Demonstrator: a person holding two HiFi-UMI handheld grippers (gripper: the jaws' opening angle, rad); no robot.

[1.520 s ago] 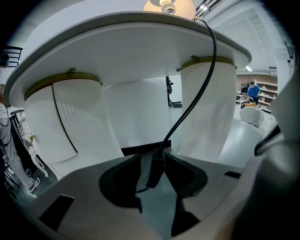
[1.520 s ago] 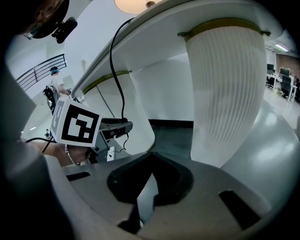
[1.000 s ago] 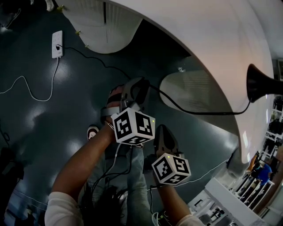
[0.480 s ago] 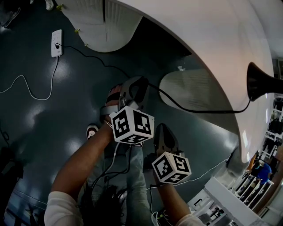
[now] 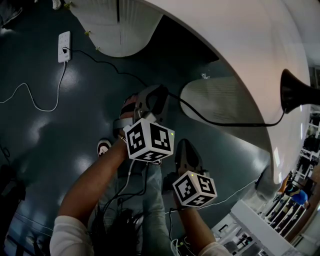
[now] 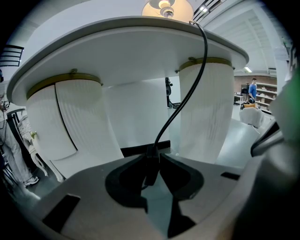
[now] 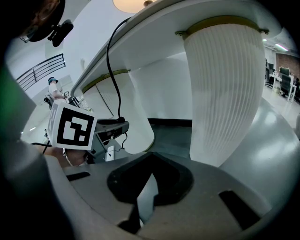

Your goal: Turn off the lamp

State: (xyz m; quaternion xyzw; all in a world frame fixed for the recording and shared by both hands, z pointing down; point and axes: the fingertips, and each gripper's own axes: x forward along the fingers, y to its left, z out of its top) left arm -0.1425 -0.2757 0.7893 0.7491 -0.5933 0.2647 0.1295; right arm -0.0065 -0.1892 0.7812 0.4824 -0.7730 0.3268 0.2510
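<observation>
The lamp (image 5: 295,92) stands on the white table (image 5: 240,45); its shade (image 6: 166,7) glows in the left gripper view. Its black cord (image 5: 220,124) drops off the table edge to my left gripper (image 5: 152,97). In the left gripper view the cord's black inline switch (image 6: 151,171) sits between the jaw tips of the left gripper (image 6: 151,161), which have just been closing and now press on it. My right gripper (image 5: 184,150) hangs lower and to the right, apart from the cord. The right gripper (image 7: 151,157) is shut with nothing in it.
Two white ribbed table pedestals (image 5: 220,102) (image 5: 120,30) stand on the dark floor. The cord runs on to a white power strip (image 5: 64,47), beside a loose white cable (image 5: 30,97). White shelving (image 5: 250,225) stands at the lower right. The person's legs and shoes are below the grippers.
</observation>
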